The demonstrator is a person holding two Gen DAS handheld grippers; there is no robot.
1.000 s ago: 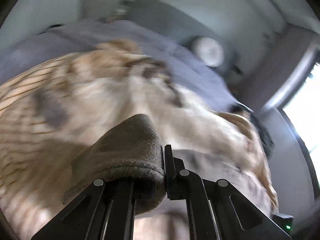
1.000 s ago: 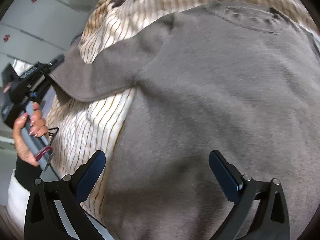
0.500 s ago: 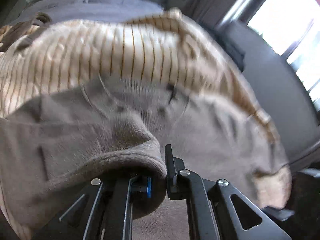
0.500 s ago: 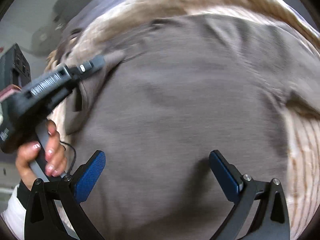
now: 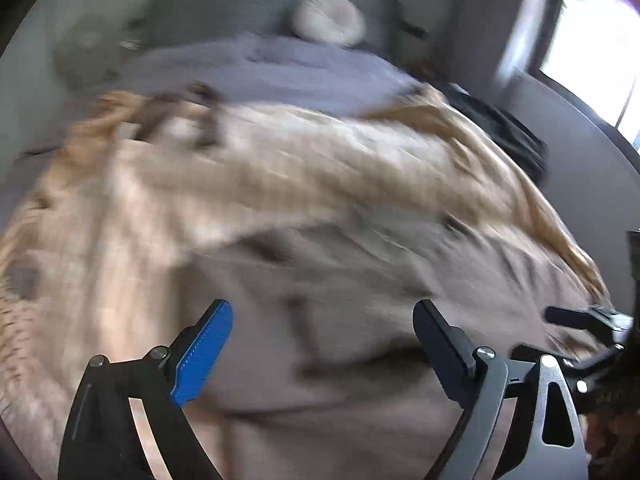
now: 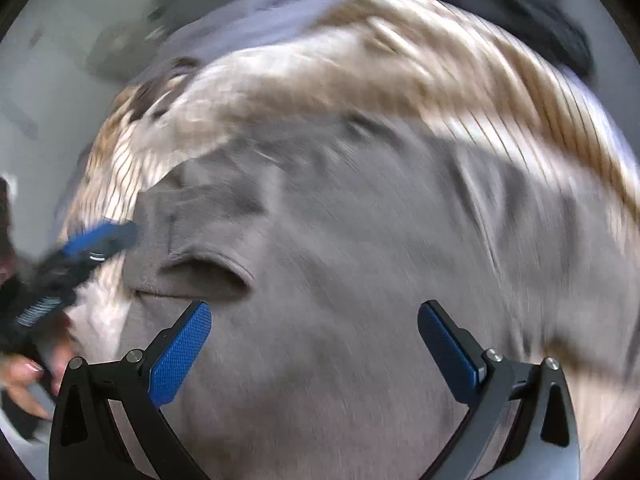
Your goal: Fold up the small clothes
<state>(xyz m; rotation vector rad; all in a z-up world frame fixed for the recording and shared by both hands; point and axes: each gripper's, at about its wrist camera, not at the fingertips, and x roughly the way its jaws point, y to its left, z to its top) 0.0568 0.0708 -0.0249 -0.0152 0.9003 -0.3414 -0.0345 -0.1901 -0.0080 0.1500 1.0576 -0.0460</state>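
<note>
While both tongs gape empty, left tongs (image 5: 322,348) just opening, right tongs (image 6: 314,344), grey-brown garment (image 6: 340,240) sleeve folded inward.

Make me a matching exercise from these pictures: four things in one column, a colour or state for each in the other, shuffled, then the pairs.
1. left gripper
2. sweater
3. blanket
4. round cushion

A. grey-brown, sleeve folded in over the body
B. cream with thin brown stripes
C. whitish, at the head of the bed
D. fingers just opened wide, nothing between them

Pairs: 1-D, 2-A, 3-B, 4-C
</note>
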